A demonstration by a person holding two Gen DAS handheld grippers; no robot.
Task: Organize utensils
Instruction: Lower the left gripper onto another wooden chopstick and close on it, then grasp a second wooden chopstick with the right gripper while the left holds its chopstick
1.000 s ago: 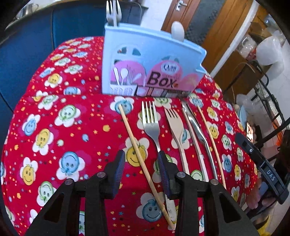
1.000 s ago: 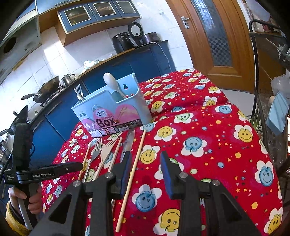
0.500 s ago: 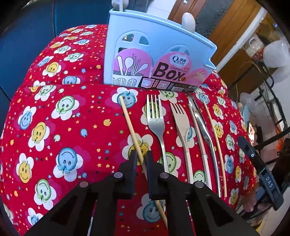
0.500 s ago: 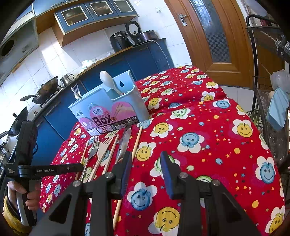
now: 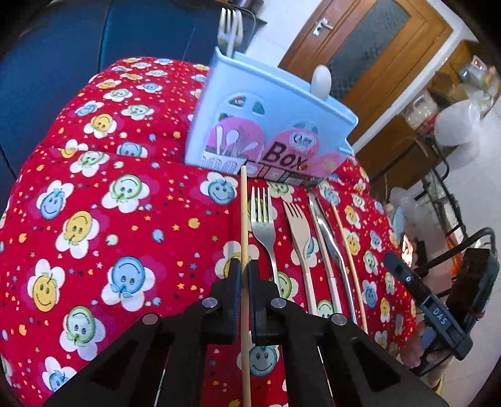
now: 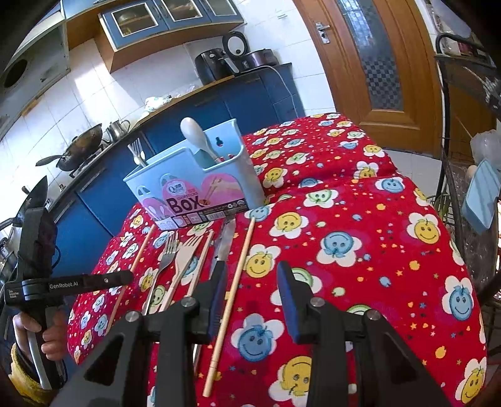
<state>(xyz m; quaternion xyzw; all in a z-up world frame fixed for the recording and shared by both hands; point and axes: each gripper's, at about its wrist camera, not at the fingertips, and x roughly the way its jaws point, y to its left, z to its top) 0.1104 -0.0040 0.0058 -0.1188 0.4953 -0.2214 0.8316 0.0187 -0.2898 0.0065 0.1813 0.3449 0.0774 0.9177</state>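
My left gripper (image 5: 244, 270) is shut on a wooden chopstick (image 5: 243, 216), whose tip points at the light blue utensil box (image 5: 269, 125). To its right on the red cloth lie a metal fork (image 5: 263, 222), a beige fork (image 5: 299, 228), a knife (image 5: 327, 238) and a second chopstick (image 5: 346, 244). The box holds forks (image 5: 230, 26) and a white spoon (image 5: 322, 79). My right gripper (image 6: 250, 291) is open and empty above the cloth, with the second chopstick (image 6: 238, 272) lying just inside its left finger. The box (image 6: 194, 181) stands beyond it.
The red smiley-flower tablecloth (image 6: 360, 250) covers the table, which drops off at the right. A blue kitchen counter (image 6: 219, 103) with a wok and appliances stands behind. A metal rack (image 6: 463, 125) is at the right. The left gripper's body (image 6: 47, 281) shows at the left.
My left gripper closed on the left chopstick and lifted it, swinging it straight toward the box. The right gripper stayed open and shifted slightly toward the row of utensils.
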